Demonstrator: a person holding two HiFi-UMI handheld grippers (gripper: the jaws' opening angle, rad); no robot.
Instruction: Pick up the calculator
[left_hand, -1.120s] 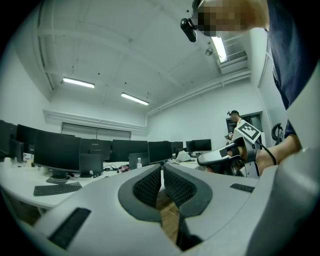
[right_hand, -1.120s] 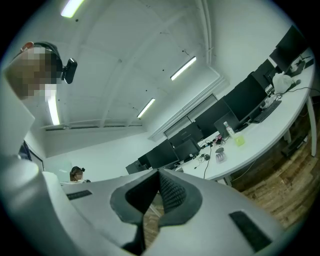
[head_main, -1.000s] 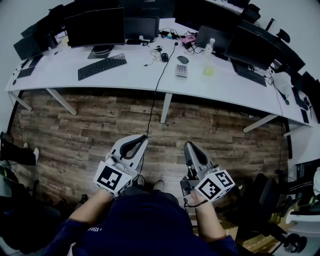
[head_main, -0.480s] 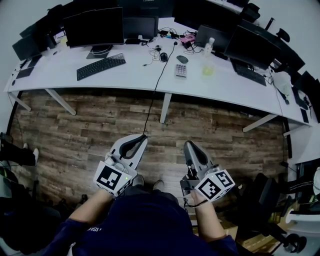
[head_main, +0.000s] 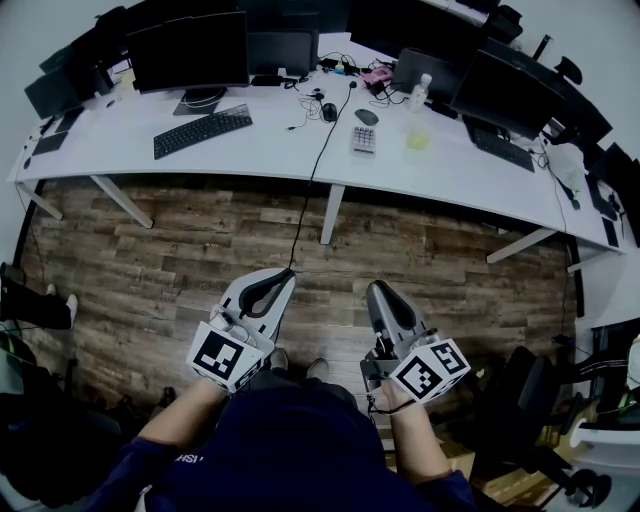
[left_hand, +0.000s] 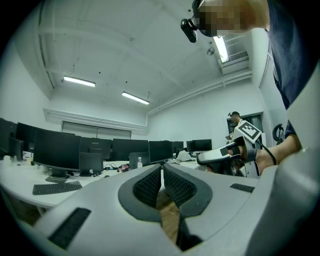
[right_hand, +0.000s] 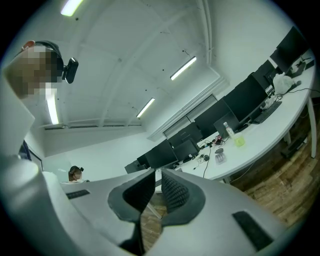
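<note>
Calculator (head_main: 363, 140) lies flat on the white table (head_main: 260, 150), near the front edge, long axis running away from the person toward the back of the table. A mouse (head_main: 366, 118) sits just behind it, a black cable (head_main: 318, 160) drops off the edge to its left, and a keyboard (head_main: 203, 132) is well off to the left.

It's straight ahead of both claws and well apart from them, with a stretch of wood floor (head_main: 200, 250) between. Both claws are held level at the person's waist, pointing at the table. The right claw (head_main: 380, 292) is the nearer one and lines up almost dead-on; the left claw (head_main: 280, 280) is offset further to the side. My read: a right-hand job, but the person has to walk in first.

Right claw: jaws have just been opening, now a narrow gap, nothing between them. Left claw: tips together, empty.

Containers: a clear bottle (head_main: 421, 92) with a white cap stands right of the calculator, contents unreadable. A yellow-green thing (head_main: 418, 142) sits in front of it; can't tell whether it's a cup.
</note>
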